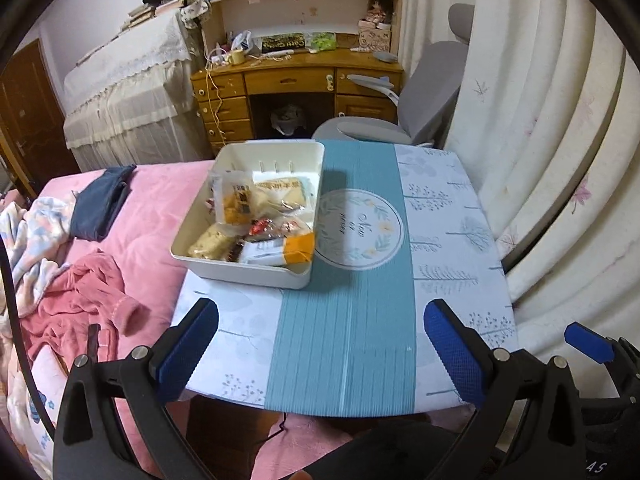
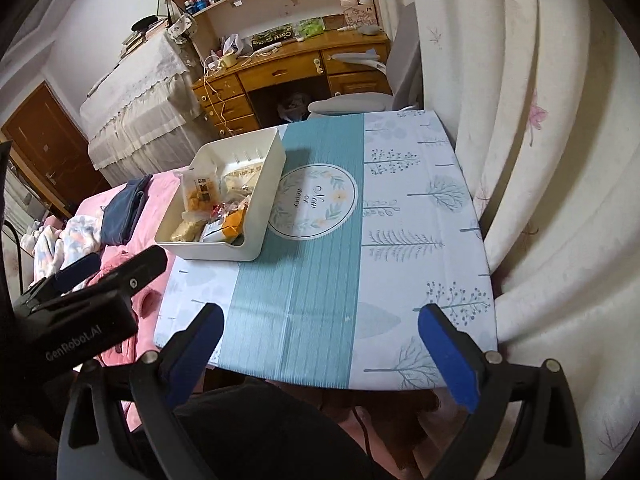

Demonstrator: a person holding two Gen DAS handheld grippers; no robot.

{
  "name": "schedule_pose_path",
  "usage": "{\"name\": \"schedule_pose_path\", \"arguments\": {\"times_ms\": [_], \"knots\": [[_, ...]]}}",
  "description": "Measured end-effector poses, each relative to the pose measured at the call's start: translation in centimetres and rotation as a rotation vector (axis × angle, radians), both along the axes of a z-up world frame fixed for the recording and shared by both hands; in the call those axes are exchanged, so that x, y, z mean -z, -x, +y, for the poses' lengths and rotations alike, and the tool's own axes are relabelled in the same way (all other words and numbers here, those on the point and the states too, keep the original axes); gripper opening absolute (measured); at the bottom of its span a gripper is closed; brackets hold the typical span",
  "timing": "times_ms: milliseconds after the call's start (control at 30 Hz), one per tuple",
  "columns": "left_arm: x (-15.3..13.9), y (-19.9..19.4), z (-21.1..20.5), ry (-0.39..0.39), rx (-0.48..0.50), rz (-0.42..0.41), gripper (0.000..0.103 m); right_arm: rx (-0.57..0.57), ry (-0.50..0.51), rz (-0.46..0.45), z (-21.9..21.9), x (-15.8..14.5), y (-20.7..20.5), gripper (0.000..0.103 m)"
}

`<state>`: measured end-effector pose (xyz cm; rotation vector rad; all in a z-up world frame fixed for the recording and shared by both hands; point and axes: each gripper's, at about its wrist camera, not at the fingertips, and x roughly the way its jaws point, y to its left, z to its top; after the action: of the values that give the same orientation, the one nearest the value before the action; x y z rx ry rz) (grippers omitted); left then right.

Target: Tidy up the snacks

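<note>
Tools come first: the left tool (image 1: 320, 344) and the right tool (image 2: 320, 344) both hang wide apart, holding nothing, over the near edge of the bench (image 1: 348, 340). Farther back on the left, snacks (image 1: 256, 220) fill a white box (image 1: 240, 270).

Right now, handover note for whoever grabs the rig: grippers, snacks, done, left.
Left gripper: open, empty, hovering over the near edge of the table.
Right gripper: open, empty, beside it over the same edge.
Snacks: all visible packets sit in the white bin at the table's far left, next to the bed.
Done: no loose snack shows on the tablecloth.
Left: nothing obvious; check outside these views, and tidy the packets inside the bin if required.
</note>
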<state>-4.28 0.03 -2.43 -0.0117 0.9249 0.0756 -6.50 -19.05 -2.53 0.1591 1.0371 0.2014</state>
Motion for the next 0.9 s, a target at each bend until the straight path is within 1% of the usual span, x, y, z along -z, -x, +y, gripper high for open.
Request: {"name": "schedule_pose_path", "arguments": {"times_ms": [367,567,900], "knots": [[0.3,-0.5,0.3,-0.016,0.017,0.001,0.102,0.004,0.005,0.01,1.2,0.0,-0.5,0.099],[0.8,-0.7,0.7,-0.005,0.022,0.026,0.102,-0.002,0.014,0.033,1.7,0.5,-0.5,0.099],[0.8,-0.6,0.6,-0.023,0.02,0.005,0.102,0.001,0.013,0.04,1.6,0.9,-0.3,0.099]]}}
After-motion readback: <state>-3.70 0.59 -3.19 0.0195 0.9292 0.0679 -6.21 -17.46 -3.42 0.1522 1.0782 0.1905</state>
